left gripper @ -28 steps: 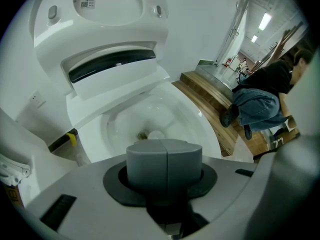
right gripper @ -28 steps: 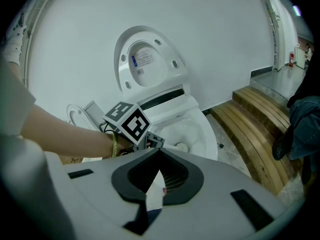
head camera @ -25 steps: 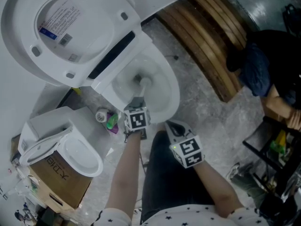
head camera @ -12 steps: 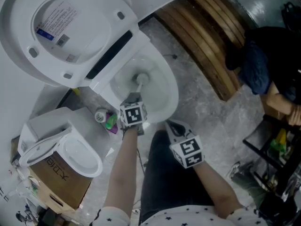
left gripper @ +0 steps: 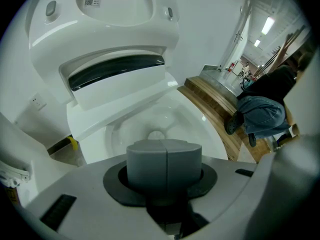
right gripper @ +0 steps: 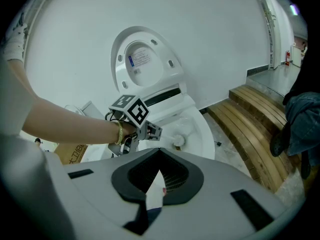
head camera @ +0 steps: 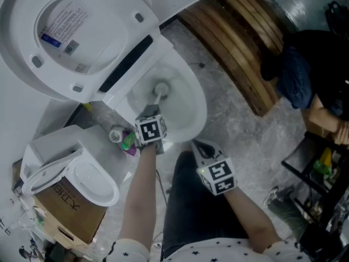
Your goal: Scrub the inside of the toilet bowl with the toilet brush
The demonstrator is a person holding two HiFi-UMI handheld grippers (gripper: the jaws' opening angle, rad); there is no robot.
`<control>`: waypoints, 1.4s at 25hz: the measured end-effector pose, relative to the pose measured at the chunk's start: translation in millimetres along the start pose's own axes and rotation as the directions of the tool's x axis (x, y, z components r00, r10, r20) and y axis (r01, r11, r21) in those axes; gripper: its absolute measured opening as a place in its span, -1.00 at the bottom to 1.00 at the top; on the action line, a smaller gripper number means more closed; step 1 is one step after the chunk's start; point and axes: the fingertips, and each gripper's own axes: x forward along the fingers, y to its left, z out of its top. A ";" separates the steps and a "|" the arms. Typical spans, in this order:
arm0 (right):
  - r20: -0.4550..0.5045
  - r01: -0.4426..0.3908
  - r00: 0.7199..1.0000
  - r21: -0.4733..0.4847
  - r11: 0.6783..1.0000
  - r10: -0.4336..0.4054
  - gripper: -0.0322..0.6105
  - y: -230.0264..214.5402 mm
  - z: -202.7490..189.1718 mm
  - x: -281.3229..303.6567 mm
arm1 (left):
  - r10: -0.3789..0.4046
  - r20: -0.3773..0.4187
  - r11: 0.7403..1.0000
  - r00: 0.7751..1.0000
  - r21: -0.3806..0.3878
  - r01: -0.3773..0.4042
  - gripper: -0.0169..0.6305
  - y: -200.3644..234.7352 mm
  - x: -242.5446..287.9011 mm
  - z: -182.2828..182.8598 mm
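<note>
White brush (head camera: 160, 88) has swept left and farther inside the bowl (head camera: 199, 109), the left tool (head camera: 152, 114) clamped on its handle, so scrubbing is underway.

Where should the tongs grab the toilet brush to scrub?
The handle, at its upper end, from above the front rim: the bristle head sits down in the toilet bowl and the handle slants up out. The left tongs grip there.

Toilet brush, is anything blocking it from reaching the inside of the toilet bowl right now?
Nothing visible. The lid is raised, leaving the toilet bowl open, and the toilet brush has its head down inside it, held by the left gripper from the near rim.
</note>
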 end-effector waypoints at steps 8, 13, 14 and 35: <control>-0.005 0.000 1.000 -0.006 1.000 0.000 -0.88 -0.1 1.5 3.4 | 0.013 0.005 1.000 1.000 -0.008 -0.013 -0.47 11.6 1.0 3.9; -0.005 -0.001 1.000 -0.008 1.000 0.001 -0.88 0.5 3.3 3.1 | 0.017 0.005 1.000 1.000 -0.003 -0.017 -0.47 16.3 -1.3 6.1; -0.004 -0.001 1.000 -0.008 1.000 0.001 -0.88 0.5 3.9 3.0 | 0.019 0.005 1.000 1.000 -0.003 -0.019 -0.47 17.2 -1.8 5.8; 0.014 0.004 1.000 -0.027 1.000 -0.003 -0.88 2.3 8.4 -7.8 | 0.056 0.010 0.997 0.998 -0.044 -0.056 -0.47 25.8 -24.3 -7.7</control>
